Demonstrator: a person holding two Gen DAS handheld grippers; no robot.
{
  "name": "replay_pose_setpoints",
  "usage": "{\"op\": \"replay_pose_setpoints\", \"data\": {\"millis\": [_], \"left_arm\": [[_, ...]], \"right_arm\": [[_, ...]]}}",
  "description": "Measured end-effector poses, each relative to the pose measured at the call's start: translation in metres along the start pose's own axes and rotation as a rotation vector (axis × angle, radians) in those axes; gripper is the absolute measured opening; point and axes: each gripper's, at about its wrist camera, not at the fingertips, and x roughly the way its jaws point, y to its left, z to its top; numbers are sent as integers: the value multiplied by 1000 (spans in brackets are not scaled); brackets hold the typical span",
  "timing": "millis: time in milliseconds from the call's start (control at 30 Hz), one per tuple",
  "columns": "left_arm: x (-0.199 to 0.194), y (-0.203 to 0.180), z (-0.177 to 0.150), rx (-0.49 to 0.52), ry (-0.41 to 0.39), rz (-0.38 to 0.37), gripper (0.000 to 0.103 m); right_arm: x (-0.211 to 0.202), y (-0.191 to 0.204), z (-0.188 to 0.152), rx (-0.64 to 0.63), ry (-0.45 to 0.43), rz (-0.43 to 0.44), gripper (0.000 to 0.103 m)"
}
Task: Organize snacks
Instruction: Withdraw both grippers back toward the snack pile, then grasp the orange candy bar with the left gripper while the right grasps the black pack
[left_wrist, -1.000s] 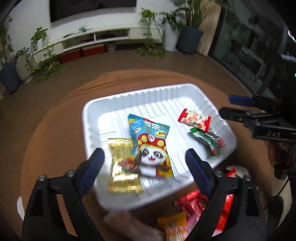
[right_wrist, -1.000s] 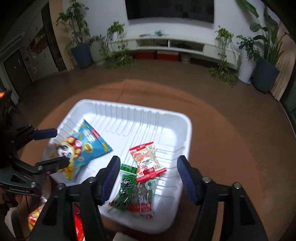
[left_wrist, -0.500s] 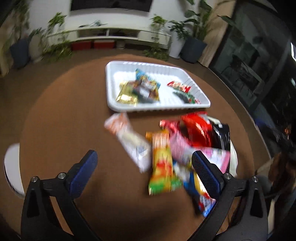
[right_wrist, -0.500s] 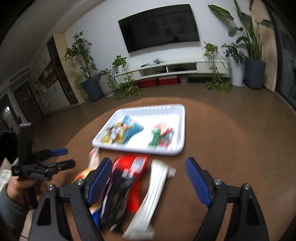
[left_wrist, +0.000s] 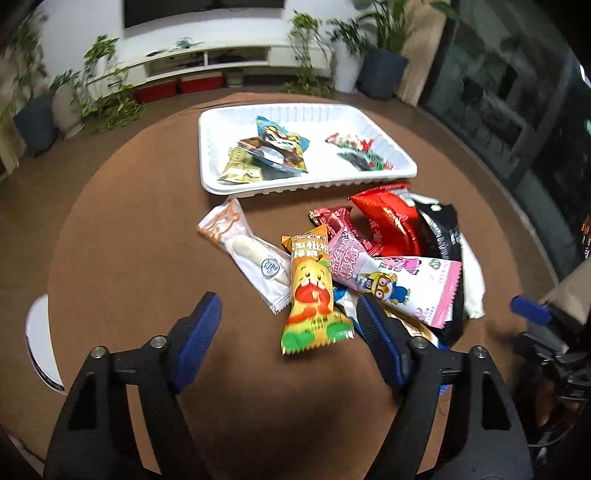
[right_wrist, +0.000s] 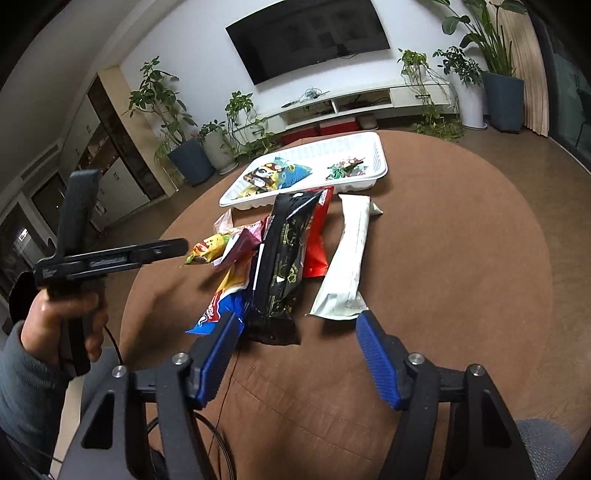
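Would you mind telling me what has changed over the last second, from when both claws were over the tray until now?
Both claws pulled back from the white tray toward the person: the left claw now hangs open before the loose snack pile, the right claw open near the black packet. Neither took hold of anything. The four packets in the tray lie as before.

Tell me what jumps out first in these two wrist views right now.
The bright heap of snack packets on the brown round table, an orange-yellow cartoon packet lying nearest the left tongs. Beyond it sits the white tray, holding a blue panda bag at its left and small red-green packets at its right. Both tongs are open and empty; a long black packet lies ahead of the right tongs.
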Motion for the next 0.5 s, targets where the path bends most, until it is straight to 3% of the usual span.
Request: {"op": "replay_pose_setpoints", "data": {"millis": [167, 367, 433, 500], "left_arm": [[22, -4, 18, 71, 70, 36, 74], [49, -2, 26, 122, 151, 44, 62], [57, -3, 27, 130, 169, 36, 55], [62, -4, 28, 140, 180, 30, 40]], "right_arm": [[1, 0, -1, 4, 3, -4, 68], [1, 4, 1, -12, 3, 5, 65], [2, 5, 1, -12, 7, 10, 65], [4, 6, 0, -15, 14, 14, 65]]}}
